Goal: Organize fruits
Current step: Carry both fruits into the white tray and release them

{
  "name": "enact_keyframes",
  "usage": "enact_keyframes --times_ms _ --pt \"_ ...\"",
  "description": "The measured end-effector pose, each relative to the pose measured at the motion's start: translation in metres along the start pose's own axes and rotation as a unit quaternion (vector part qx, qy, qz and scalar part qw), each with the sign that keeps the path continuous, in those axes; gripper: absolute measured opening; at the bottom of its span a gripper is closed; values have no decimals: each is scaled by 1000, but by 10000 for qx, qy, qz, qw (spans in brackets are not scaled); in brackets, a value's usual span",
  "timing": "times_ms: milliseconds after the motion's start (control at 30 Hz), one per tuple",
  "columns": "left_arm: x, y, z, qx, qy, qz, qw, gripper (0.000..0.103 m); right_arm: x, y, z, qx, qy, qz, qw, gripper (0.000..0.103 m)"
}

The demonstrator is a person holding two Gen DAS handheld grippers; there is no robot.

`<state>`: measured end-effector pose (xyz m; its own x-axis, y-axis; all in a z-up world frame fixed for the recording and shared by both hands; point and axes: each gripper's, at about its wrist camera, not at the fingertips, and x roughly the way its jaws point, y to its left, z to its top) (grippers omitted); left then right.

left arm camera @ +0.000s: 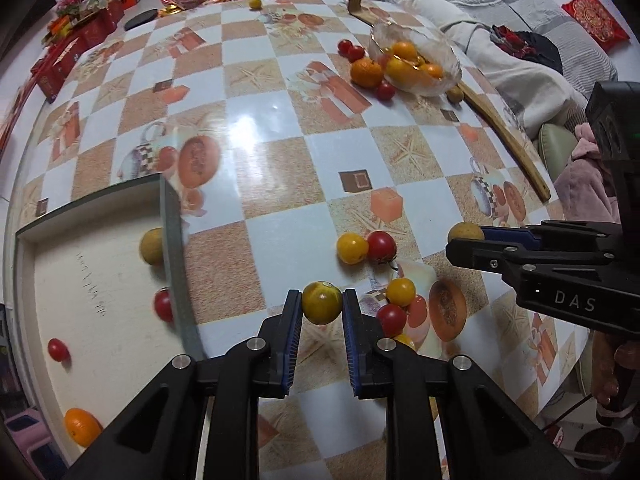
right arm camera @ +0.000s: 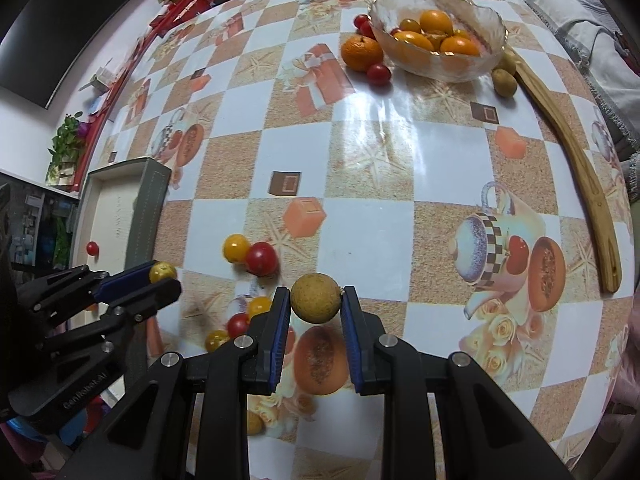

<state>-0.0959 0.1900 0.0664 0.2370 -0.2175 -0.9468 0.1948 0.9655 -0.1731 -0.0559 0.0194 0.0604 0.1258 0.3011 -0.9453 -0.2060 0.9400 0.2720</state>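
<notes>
Beside box rim (left arm camera: 173,240), fruit-laden tongs (left arm camera: 321,304).

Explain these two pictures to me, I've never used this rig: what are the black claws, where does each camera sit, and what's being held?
The black claws are handheld two-finger grippers, one in each of a person's hands. Each carries a fisheye camera looking along its own fingers, so each picture shows one gripper from behind and the other from the side.

In the left wrist view, the left gripper pinches a yellow tomato. In the right wrist view, the right gripper pinches a tan fruit.

On the table: a glass bowl of oranges, loose red and yellow tomatoes, a wooden stick, and a box holding a few fruits.
</notes>
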Motion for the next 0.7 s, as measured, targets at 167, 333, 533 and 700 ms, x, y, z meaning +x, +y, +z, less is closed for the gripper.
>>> enact_keyframes --times_ms 167,333,533,700 --pt "-18 23 -17 -267 -101 141 9995 21 -6 20 5 -119 -6 68 9999 28" --pt "-30 48 -42 -530 -102 330 9980 21 -3 52 11 -367 35 138 9992 28" --pt "-37 86 -80 -927 22 545 9942 21 8 107 15 -819 159 313 9960 28" --pt "-40 114 -113 -1252 135 705 9895 21 23 155 14 -1201 316 477 9911 28"
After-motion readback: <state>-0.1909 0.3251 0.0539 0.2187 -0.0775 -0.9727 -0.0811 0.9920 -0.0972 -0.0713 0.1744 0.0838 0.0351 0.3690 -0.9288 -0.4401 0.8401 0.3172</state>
